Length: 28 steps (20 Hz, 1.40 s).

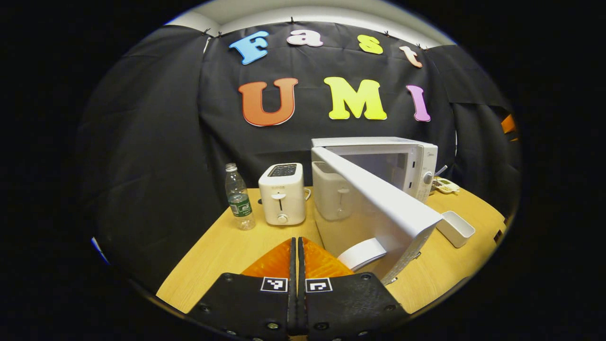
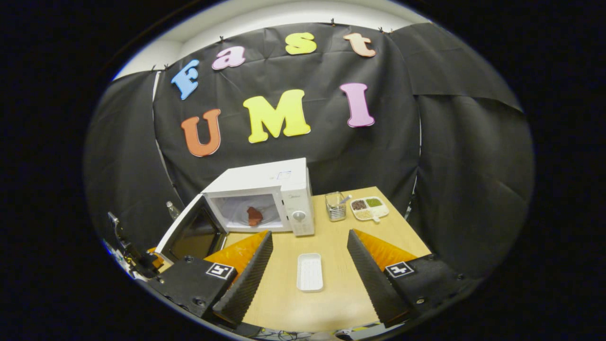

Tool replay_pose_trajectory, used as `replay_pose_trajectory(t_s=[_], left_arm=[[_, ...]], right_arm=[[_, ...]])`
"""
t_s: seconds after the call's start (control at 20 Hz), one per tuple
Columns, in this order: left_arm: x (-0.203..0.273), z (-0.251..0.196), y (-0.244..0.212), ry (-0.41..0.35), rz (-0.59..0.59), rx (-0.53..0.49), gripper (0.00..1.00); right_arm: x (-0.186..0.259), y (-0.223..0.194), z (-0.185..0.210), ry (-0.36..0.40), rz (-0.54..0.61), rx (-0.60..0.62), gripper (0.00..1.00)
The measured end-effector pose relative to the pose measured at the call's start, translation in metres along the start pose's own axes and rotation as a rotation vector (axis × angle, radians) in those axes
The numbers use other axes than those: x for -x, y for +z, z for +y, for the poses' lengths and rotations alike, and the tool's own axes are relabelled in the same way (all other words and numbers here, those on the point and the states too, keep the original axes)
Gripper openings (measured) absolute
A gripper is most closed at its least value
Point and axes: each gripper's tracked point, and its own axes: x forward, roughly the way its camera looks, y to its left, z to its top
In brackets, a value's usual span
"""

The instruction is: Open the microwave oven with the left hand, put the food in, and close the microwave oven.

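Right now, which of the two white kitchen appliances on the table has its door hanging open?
The microwave oven: its door is swung wide with food inside. The toaster has no door, just top slots.

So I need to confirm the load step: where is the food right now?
In the right gripper view the food lies inside the open microwave oven, left of its control panel, with the door swung open.

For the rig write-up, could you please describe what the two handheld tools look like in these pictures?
Each tool has a black body with visible screws, and each finger base carries a small square black-and-white marker. On the left tool the two fingers are wedge-shaped with a fine ribbed texture. The right tool has the same wedge-shaped fingers, whose inner faces are finely ribbed. No cables, hands or sleeves can be made out at either.
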Motion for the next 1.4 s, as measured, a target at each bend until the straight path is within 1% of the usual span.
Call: replay_pose_trajectory(t_s=[0.15,0.2,0.25,0.45,0.65,0.7,1.0,1.05,1.15,1.2,1.25,1.4], left_arm=[[-0.002,-0.034,0.009,-0.047,-0.015,0.01,0.0],[-0.004,-0.047,0.011,-0.063,-0.016,0.013,0.0],[-0.007,-0.058,0.013,-0.078,-0.017,0.009,0.0],[-0.018,-0.102,0.014,-0.131,-0.002,0.004,0.0],[-0.037,-0.142,0.02,-0.179,0.003,-0.013,0.0],[-0.042,-0.151,0.023,-0.188,0.004,-0.014,0.0],[-0.074,-0.198,0.041,-0.242,-0.013,-0.03,0.0],[-0.08,-0.205,0.043,-0.248,-0.015,-0.031,0.0],[-0.09,-0.216,0.047,-0.26,-0.02,-0.028,0.0],[-0.096,-0.221,0.049,-0.266,-0.02,-0.025,0.0],[-0.102,-0.227,0.051,-0.27,-0.022,-0.026,0.0],[-0.122,-0.241,0.057,-0.28,-0.029,-0.038,0.0]], right_arm=[[-0.002,0.002,-0.01,-0.004,0.003,-0.02,0.92],[-0.002,0.002,-0.014,-0.004,0.006,-0.026,1.0],[-0.003,0.002,-0.019,-0.006,0.008,-0.029,0.92],[-0.008,0.002,-0.037,-0.007,0.027,-0.036,0.92],[-0.013,0.014,-0.057,-0.015,0.021,-0.053,0.92],[-0.014,0.017,-0.061,-0.015,0.017,-0.049,1.0],[-0.025,0.041,-0.081,-0.028,-0.019,-0.01,1.0],[-0.027,0.043,-0.083,-0.028,-0.021,0.001,0.92],[-0.031,0.048,-0.088,-0.029,-0.025,0.006,0.92],[-0.033,0.051,-0.09,-0.031,-0.024,0.005,1.0],[-0.036,0.051,-0.094,-0.033,-0.021,0.004,0.92],[-0.042,0.053,-0.105,-0.054,-0.018,0.008,0.92]])
